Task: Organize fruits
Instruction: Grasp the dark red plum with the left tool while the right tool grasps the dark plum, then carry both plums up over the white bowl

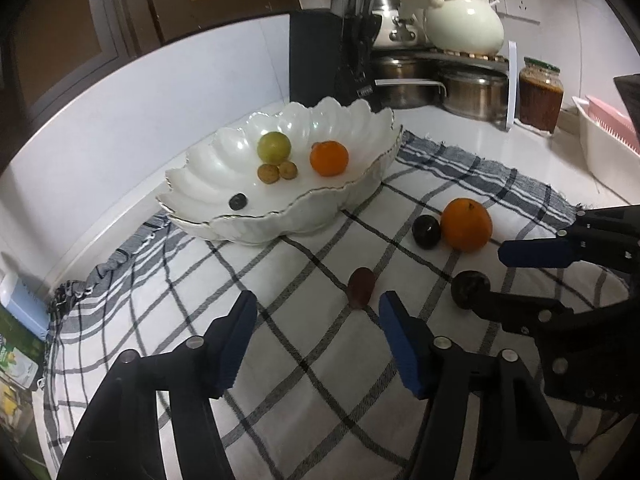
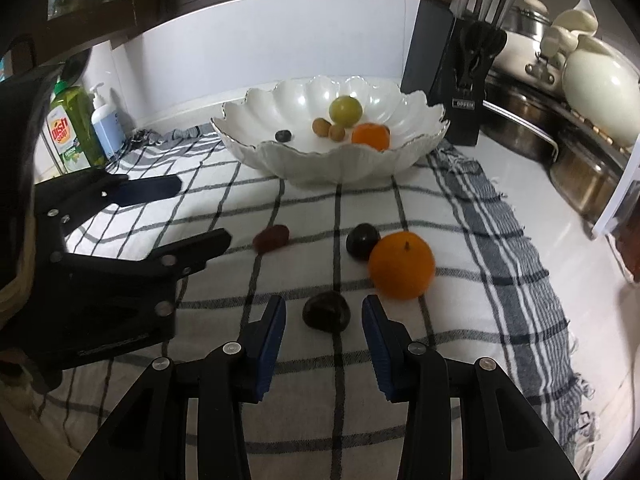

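a white scalloped bowl (image 1: 280, 216) sits on a checked cloth (image 1: 168, 280) that covers part of the white surface (image 1: 480, 136). taking the bowl as the landmark: inside it lie a green fruit (image 1: 274, 146), two small brown fruits (image 1: 277, 171) just in front of the green one, a small orange (image 1: 329, 158) to their right, and a dark berry (image 1: 237, 201) near the bowl's front rim.

out on the cloth, in front of the bowl, four fruits remain. a big orange (image 2: 401, 265) lies well in front of the bowl and to its right, with a dark plum (image 2: 362, 241) touching it on the bowl side. a reddish oblong fruit (image 2: 271, 238) lies apart from these, in front of the bowl's left half in the right wrist view. a second dark plum (image 2: 327, 312) lies furthest from the bowl.

the right claw (image 2: 324, 334) is apart, low over the cloth, with that second plum between its blue pads; a clear gap shows on each side, so the pads are not pressing on it. the left claw (image 1: 318, 338) is also apart and holds nothing; the reddish fruit lies just beyond its tips, closer to the right-hand finger in its own view.

behind the bowl stand a black knife block (image 2: 466, 80), steel pots (image 1: 472, 94), a cream pot (image 1: 464, 24) and a jar (image 1: 540, 96). left of the bowl in the right wrist view are a green dish soap bottle (image 2: 74, 128) and a pump bottle (image 2: 106, 122).
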`<act>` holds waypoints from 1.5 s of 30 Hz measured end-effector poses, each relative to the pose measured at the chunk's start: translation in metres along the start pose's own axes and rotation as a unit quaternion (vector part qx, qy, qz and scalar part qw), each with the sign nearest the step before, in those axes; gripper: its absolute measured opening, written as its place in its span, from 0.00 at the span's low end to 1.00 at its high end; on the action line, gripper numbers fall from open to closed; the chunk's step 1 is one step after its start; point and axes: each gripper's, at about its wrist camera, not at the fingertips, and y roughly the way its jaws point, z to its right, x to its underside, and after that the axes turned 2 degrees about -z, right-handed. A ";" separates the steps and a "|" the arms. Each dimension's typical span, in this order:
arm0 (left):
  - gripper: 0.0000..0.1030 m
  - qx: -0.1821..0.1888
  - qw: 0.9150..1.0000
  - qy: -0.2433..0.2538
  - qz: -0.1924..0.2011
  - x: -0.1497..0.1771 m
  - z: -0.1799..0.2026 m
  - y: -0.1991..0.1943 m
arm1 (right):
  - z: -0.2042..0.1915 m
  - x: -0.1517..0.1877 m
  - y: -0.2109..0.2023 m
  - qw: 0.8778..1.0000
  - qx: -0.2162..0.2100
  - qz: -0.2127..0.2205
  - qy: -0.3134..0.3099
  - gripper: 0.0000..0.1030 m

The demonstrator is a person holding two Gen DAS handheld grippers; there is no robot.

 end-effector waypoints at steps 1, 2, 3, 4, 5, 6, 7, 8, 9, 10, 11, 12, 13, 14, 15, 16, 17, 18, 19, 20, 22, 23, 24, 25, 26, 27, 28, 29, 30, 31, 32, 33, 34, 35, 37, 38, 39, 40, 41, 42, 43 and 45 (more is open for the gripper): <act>0.59 0.003 1.000 0.000 -0.002 0.000 0.001 0.003 | 0.001 0.000 0.001 1.000 -0.001 -0.002 0.001 0.40; 0.58 0.009 1.000 -0.001 -0.006 -0.001 0.002 0.007 | 0.001 0.000 0.002 1.000 -0.002 -0.002 0.003 0.40; 0.56 0.015 1.000 -0.003 -0.010 -0.001 0.002 0.010 | 0.001 0.000 0.003 1.000 -0.002 -0.001 0.003 0.40; 0.54 0.019 1.000 -0.004 -0.012 -0.002 0.003 0.012 | 0.002 0.000 0.004 1.000 -0.002 -0.002 0.003 0.40; 0.52 0.023 1.000 -0.004 -0.014 -0.002 0.003 0.016 | 0.002 -0.001 0.005 1.000 -0.002 -0.002 0.004 0.40; 0.49 0.025 1.000 -0.004 -0.017 -0.003 0.004 0.018 | 0.003 -0.001 0.006 1.000 -0.004 -0.001 0.005 0.40; 0.47 0.028 0.999 -0.005 -0.019 -0.004 0.004 0.021 | 0.003 -0.001 0.006 1.000 -0.004 -0.002 0.005 0.40; 0.47 0.033 0.999 -0.005 -0.022 -0.005 0.005 0.023 | 0.003 -0.002 0.007 1.000 -0.005 -0.004 0.006 0.40; 0.46 0.038 0.999 -0.005 -0.025 -0.005 0.006 0.026 | 0.003 -0.002 0.008 1.000 -0.007 -0.005 0.007 0.40; 0.43 0.042 0.999 -0.004 -0.029 -0.006 0.006 0.028 | 0.003 -0.002 0.009 1.000 -0.008 -0.005 0.007 0.40; 0.41 0.046 0.998 -0.003 -0.033 -0.006 0.007 0.031 | 0.003 -0.002 0.010 1.000 -0.008 -0.005 0.007 0.40; 0.39 0.049 0.998 -0.001 -0.036 -0.007 0.008 0.033 | 0.002 -0.002 0.010 1.000 -0.009 -0.006 0.006 0.40; 0.39 0.052 0.998 0.000 -0.039 -0.007 0.009 0.035 | 0.002 -0.002 0.011 1.000 -0.008 -0.006 0.007 0.40; 0.38 0.054 0.998 0.000 -0.043 -0.007 0.009 0.038 | 0.003 -0.002 0.012 1.000 -0.009 -0.006 0.008 0.40; 0.36 0.055 0.997 0.001 -0.045 -0.007 0.010 0.040 | 0.003 -0.003 0.013 1.000 -0.010 -0.007 0.009 0.40; 0.36 0.057 0.997 0.002 -0.047 -0.008 0.010 0.041 | 0.003 -0.003 0.013 1.000 -0.009 -0.009 0.010 0.39; 0.35 0.059 0.997 0.002 -0.050 -0.008 0.011 0.043 | 0.004 -0.003 0.014 1.000 -0.009 -0.010 0.010 0.39; 0.34 0.060 0.997 0.002 -0.052 -0.008 0.011 0.045 | 0.004 -0.003 0.015 1.000 -0.011 -0.011 0.012 0.39; 0.32 0.060 0.997 0.002 -0.054 -0.009 0.012 0.046 | 0.005 -0.003 0.015 1.000 -0.011 -0.012 0.013 0.39; 0.31 0.061 0.997 0.002 -0.055 -0.009 0.012 0.048 | 0.005 -0.003 0.016 1.000 -0.011 -0.013 0.015 0.39; 0.29 0.063 0.996 0.001 -0.060 -0.010 0.013 0.051 | 0.006 -0.003 0.017 1.000 -0.012 -0.015 0.016 0.38; 0.29 0.064 0.996 0.001 -0.060 -0.011 0.013 0.052 | 0.007 -0.003 0.018 1.000 -0.013 -0.016 0.017 0.35; 0.28 0.064 0.996 0.001 -0.060 -0.011 0.014 0.053 | 0.007 -0.003 0.019 1.000 -0.015 -0.017 0.017 0.34; 0.26 0.064 0.996 0.001 -0.060 -0.012 0.013 0.054 | 0.007 -0.004 0.020 1.000 -0.016 -0.019 0.018 0.33; 0.26 0.064 0.996 0.001 -0.060 -0.012 0.013 0.054 | 0.007 -0.003 0.021 0.999 -0.017 -0.021 0.018 0.32; 0.24 0.065 0.996 0.001 -0.060 -0.012 0.013 0.055 | 0.008 -0.003 0.022 0.999 -0.016 -0.023 0.019 0.32; 0.24 0.065 0.996 0.000 -0.060 -0.013 0.013 0.056 | 0.008 -0.003 0.022 0.999 -0.015 -0.024 0.020 0.30; 0.23 0.065 0.996 -0.002 -0.060 -0.013 0.013 0.056 | 0.009 -0.003 0.023 0.999 -0.014 -0.025 0.021 0.30; 0.21 0.066 0.996 -0.002 -0.061 -0.014 0.013 0.056 | 0.010 -0.003 0.023 0.999 -0.015 -0.025 0.023 0.30; 0.19 0.068 0.996 -0.002 -0.061 -0.014 0.013 0.057 | 0.010 -0.003 0.023 0.999 -0.016 -0.025 0.024 0.29; 0.19 0.067 0.996 -0.003 -0.060 -0.014 0.014 0.057 | 0.010 -0.003 0.022 0.999 -0.017 -0.025 0.024 0.29; 0.18 0.066 0.996 -0.003 -0.060 -0.014 0.014 0.056 | 0.010 -0.003 0.022 0.999 -0.017 -0.025 0.024 0.29; 0.18 0.065 0.996 -0.002 -0.059 -0.014 0.014 0.056 | 0.010 -0.003 0.021 0.999 -0.018 -0.024 0.025 0.29; 0.17 0.064 0.996 -0.004 -0.058 -0.014 0.014 0.055 | 0.011 -0.004 0.021 0.999 -0.018 -0.024 0.025 0.29; 0.17 0.064 0.996 -0.009 -0.058 -0.013 0.012 0.052 | 0.011 -0.004 0.020 0.999 -0.017 -0.023 0.025 0.29; 0.17 0.062 0.996 -0.010 -0.057 -0.013 0.011 0.051 | 0.010 -0.004 0.019 0.999 -0.017 -0.021 0.026 0.29; 0.17 0.058 0.997 -0.011 -0.057 -0.013 0.011 0.049 | 0.010 -0.005 0.018 0.999 -0.017 -0.020 0.025 0.29; 0.17 0.053 0.997 -0.013 -0.056 -0.013 0.009 0.046 | 0.010 -0.005 0.017 0.999 -0.018 -0.019 0.025 0.29; 0.17 0.051 0.997 -0.015 -0.054 -0.013 0.008 0.044 | 0.010 -0.005 0.016 0.999 -0.018 -0.018 0.025 0.29; 0.17 0.050 0.997 -0.018 -0.052 -0.012 0.007 0.041 | 0.010 -0.005 0.016 0.999 -0.019 -0.017 0.025 0.29; 0.17 0.049 0.997 -0.023 -0.051 -0.012 0.005 0.037 | 0.009 -0.006 0.015 0.999 -0.020 -0.016 0.024 0.29; 0.17 0.049 0.997 -0.030 -0.047 -0.012 0.002 0.031 | 0.009 -0.007 0.013 0.999 -0.023 -0.013 0.024 0.29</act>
